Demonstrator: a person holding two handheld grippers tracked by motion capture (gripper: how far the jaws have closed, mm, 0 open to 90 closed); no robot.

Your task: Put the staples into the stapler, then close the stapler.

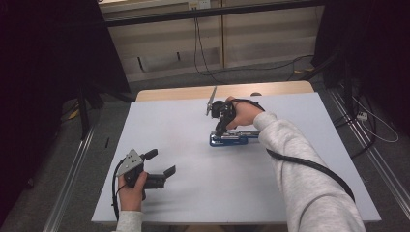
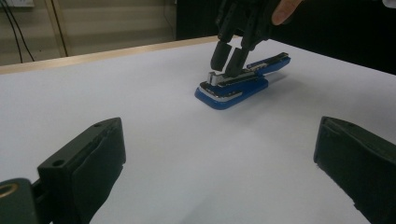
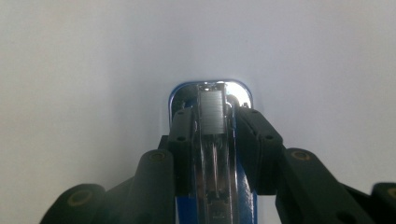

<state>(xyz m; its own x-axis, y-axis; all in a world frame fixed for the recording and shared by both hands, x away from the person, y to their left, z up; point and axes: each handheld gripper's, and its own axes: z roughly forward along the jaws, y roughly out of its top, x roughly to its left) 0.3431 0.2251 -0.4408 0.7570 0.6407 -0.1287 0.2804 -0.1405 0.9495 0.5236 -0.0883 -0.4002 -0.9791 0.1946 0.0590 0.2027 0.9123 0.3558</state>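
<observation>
Stapler (image 1: pixel 234 137): blue, lying flat on the white table (image 1: pixel 193 193), a little beyond its middle and toward the right side in the high view; its metal staple channel faces up, with a block of staples showing at the front end in the right gripper view.
Right gripper (image 1: pixel 220 131): pointed steeply down onto the front part of the stapler, held by the person's right hand (image 1: pixel 241 113) in a grey sleeve.
Right jaws: narrowly parted, one on each side of the stapler's metal channel; in the right gripper view (image 3: pixel 215 128) the pads stand close against the channel's two sides, and whether they press on it or sit just off it cannot be told.
Seen from the left gripper view: the right gripper's two black fingers (image 2: pixel 229 58) come down onto the top of the stapler (image 2: pixel 236 84) near its silver front.
Left gripper (image 1: pixel 161 166): resting low over the near left part of the table, well apart from the stapler, held by the left hand (image 1: pixel 131 186).
Left jaws: spread wide, nothing between them, bare table between the two pads (image 2: pixel 100 163) in the left gripper view.
Cable (image 1: pixel 309 166): black, trailing along the right sleeve.
</observation>
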